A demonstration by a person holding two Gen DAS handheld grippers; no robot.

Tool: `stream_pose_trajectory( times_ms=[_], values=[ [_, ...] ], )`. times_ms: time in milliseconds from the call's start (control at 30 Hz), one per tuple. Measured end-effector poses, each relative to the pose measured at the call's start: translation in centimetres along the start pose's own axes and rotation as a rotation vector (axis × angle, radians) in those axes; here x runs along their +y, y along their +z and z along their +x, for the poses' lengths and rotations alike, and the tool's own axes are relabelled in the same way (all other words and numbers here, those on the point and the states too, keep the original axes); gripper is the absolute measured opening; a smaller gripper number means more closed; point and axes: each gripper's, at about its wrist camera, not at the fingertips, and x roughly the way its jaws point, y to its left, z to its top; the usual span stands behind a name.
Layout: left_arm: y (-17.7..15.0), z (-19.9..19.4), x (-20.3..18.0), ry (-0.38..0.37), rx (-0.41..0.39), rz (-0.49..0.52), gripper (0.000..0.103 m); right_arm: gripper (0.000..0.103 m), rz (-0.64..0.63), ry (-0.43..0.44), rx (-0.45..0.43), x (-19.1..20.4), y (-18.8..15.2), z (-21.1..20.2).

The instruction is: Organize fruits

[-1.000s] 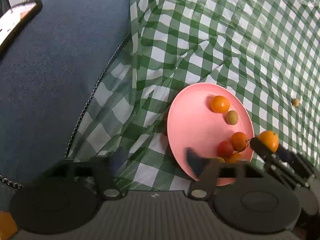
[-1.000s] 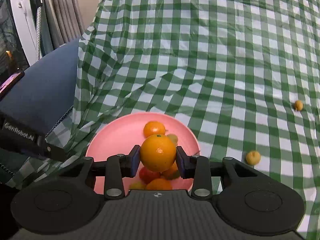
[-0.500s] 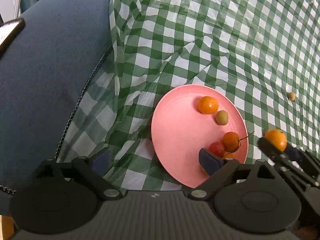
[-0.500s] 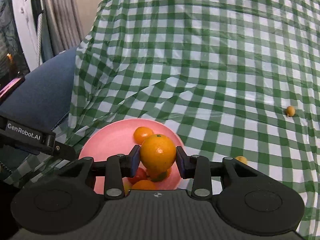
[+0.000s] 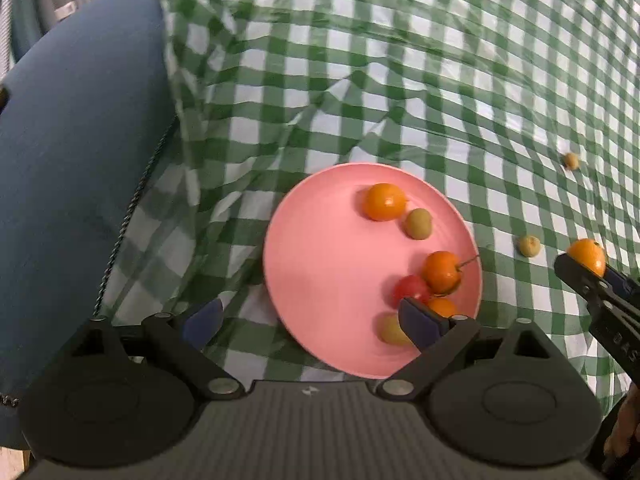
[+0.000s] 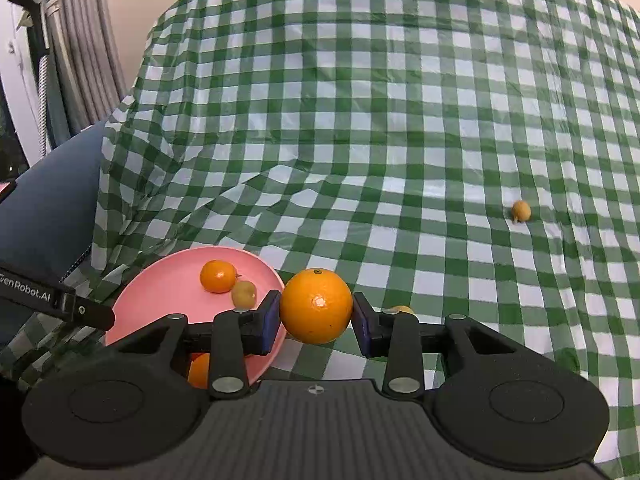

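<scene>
Two small yellowish fruits [image 6: 521, 211] lie loose on the green-checked cloth-covered surface [image 6: 400, 120]; right hand-held gripper [image 6: 316, 318] clamps a round orange [image 6: 316, 306] beside the pink round plate [image 5: 320, 272]; left hand-held gripper [image 5: 308, 320], just widened, gapes empty over it.

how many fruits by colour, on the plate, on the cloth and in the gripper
orange fruits: 4 (3 on the pink plate, 1 in the right hand-held gripper)
red fruit: 1
yellow-green fruits: 4 (2 on the plate, 2 on the checked cloth)
total: 9

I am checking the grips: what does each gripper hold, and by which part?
The right gripper holds an orange, pads on its two opposite sides. The left gripper is open and holds nothing.
</scene>
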Motion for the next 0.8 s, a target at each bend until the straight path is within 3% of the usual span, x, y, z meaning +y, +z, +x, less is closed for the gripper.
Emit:
stream_pose_trajectory(
  times_ms=[200, 400, 533, 600, 700, 767, 800],
  values=[
    [0.8, -0.5, -2.9, -0.033, -0.041, 0.064, 0.097, 0.039, 0.018, -0.073, -0.019, -2.8, 0.0, 0.0],
    [1.9, 0.1, -9.8, -0.104, -0.087, 0.174, 0.103, 0.039, 0.021, -0.174, -0.027, -7.2, -0.7, 0.8],
    [2.9, 2.7, -16.1, -0.165, -0.097, 0.275, 0.103, 0.039, 0.069, -0.292, -0.024, -13.4, -1.2, 3.7],
    [3.2, 4.8, -19.0, -0.161, -0.085, 0.331, 0.103, 0.039, 0.079, -0.356, -0.012, -16.7, -1.2, 5.8],
    [3.7, 8.5, -21.9, -0.152, -0.042, 0.364, 0.103, 0.040, 0.130, -0.356, 0.078, -21.4, -0.8, 9.1],
    [4.0, 10.4, -23.0, -0.146, -0.002, 0.355, 0.103, 0.050, 0.151, -0.365, 0.047, -22.7, 0.0, 9.4],
    [4.1, 11.2, -23.4, -0.149, 0.018, 0.348, 0.103, 0.063, 0.128, -0.350, 0.024, -23.0, 1.0, 9.7]
  ],
)
